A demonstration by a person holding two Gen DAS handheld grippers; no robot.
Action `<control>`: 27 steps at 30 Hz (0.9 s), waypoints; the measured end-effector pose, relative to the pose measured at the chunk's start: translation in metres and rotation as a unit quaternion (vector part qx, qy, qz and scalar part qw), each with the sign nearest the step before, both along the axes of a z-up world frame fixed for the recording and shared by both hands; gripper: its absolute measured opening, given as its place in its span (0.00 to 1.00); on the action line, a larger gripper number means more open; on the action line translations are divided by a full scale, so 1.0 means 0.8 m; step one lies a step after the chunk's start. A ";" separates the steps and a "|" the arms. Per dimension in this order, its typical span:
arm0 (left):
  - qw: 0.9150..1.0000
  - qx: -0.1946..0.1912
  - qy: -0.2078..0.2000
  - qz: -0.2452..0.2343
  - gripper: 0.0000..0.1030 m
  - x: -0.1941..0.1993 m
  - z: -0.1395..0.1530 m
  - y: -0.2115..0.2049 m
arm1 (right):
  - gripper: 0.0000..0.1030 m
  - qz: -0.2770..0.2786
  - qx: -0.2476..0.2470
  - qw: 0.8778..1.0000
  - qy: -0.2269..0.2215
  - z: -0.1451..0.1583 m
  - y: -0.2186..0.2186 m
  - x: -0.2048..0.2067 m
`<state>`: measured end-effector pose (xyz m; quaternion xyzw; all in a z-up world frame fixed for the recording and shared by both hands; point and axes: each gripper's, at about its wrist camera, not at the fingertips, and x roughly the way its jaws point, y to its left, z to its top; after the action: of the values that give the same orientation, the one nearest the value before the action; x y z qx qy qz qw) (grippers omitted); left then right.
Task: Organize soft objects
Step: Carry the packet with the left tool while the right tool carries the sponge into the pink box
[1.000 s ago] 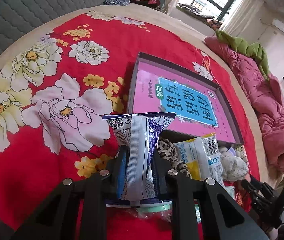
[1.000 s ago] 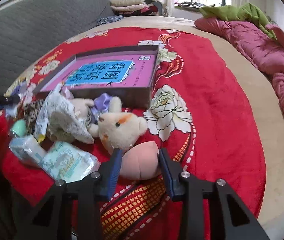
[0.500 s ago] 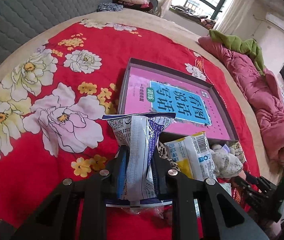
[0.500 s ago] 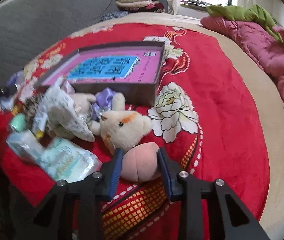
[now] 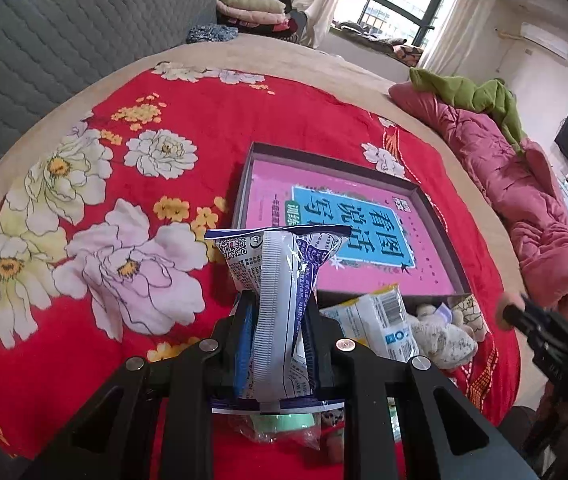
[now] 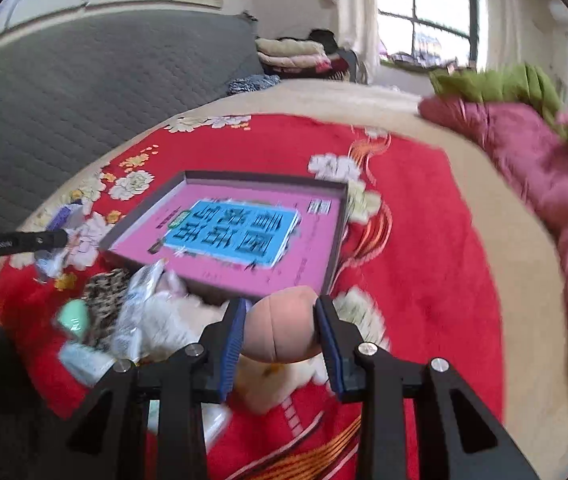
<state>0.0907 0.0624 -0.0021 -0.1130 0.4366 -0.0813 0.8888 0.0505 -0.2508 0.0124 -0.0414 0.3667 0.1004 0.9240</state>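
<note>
My left gripper is shut on a blue-and-white soft packet, held upright above the red flowered blanket. My right gripper is shut on a peach-coloured plush ball, lifted off the blanket. A shallow grey box with a pink-and-blue book cover inside lies beyond both grippers. A pile of soft things sits at the box's near side: a yellow-and-white packet, a pale plush toy, a leopard-print piece and a mint-green item.
The blanket covers a round bed with a grey quilted headboard. A crumpled pink quilt with green cloth on it runs along the bed's right edge. Folded clothes are stacked by the window. The other gripper shows at the right.
My right gripper has lifted the peach plush ball off the blanket and risen above the pile. The left gripper has risen a little with its packet still held.
</note>
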 end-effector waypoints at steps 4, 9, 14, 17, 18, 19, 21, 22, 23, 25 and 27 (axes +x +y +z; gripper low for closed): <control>1.000 -0.003 -0.002 -0.002 0.22 0.008 0.004 -0.003 | 0.35 0.009 -0.008 1.000 -0.014 0.016 0.002 0.018; 1.000 -0.002 -0.008 -0.004 0.22 0.020 0.013 -0.012 | 0.35 0.021 -0.004 1.000 -0.018 0.028 0.009 0.034; 1.000 0.000 -0.013 -0.014 0.22 0.041 0.025 -0.024 | 0.36 0.023 0.001 0.999 -0.022 0.033 0.015 0.046; 1.000 0.000 -0.015 -0.020 0.22 0.056 0.030 -0.032 | 0.36 0.031 -0.005 0.999 -0.022 0.035 0.023 0.054; 1.000 0.000 -0.015 -0.021 0.22 0.059 0.030 -0.035 | 0.36 0.035 -0.010 0.999 -0.024 0.036 0.025 0.058; 1.000 -0.001 -0.015 -0.024 0.22 0.064 0.030 -0.037 | 0.36 0.037 -0.013 0.999 -0.024 0.035 0.027 0.060; 0.999 0.006 -0.015 -0.028 0.22 0.073 0.030 -0.043 | 0.36 0.040 -0.015 0.999 -0.020 0.034 0.029 0.067; 0.999 0.009 -0.016 -0.030 0.22 0.077 0.029 -0.045 | 0.36 0.043 -0.016 0.999 -0.020 0.033 0.030 0.070; 0.999 0.013 -0.015 -0.031 0.22 0.082 0.026 -0.047 | 0.36 0.045 -0.018 0.999 -0.020 0.031 0.031 0.073; 0.999 0.020 -0.011 -0.033 0.22 0.090 0.019 -0.051 | 0.36 0.048 -0.026 0.998 -0.015 0.027 0.032 0.077; 0.999 0.024 -0.002 -0.031 0.22 0.097 0.010 -0.051 | 0.36 0.051 -0.029 0.998 -0.008 0.024 0.031 0.081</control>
<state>0.1679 0.0216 0.0056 -0.0783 0.4403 -0.0983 0.8890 0.1152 -0.2262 0.0317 -0.0880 0.3594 0.1361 0.9190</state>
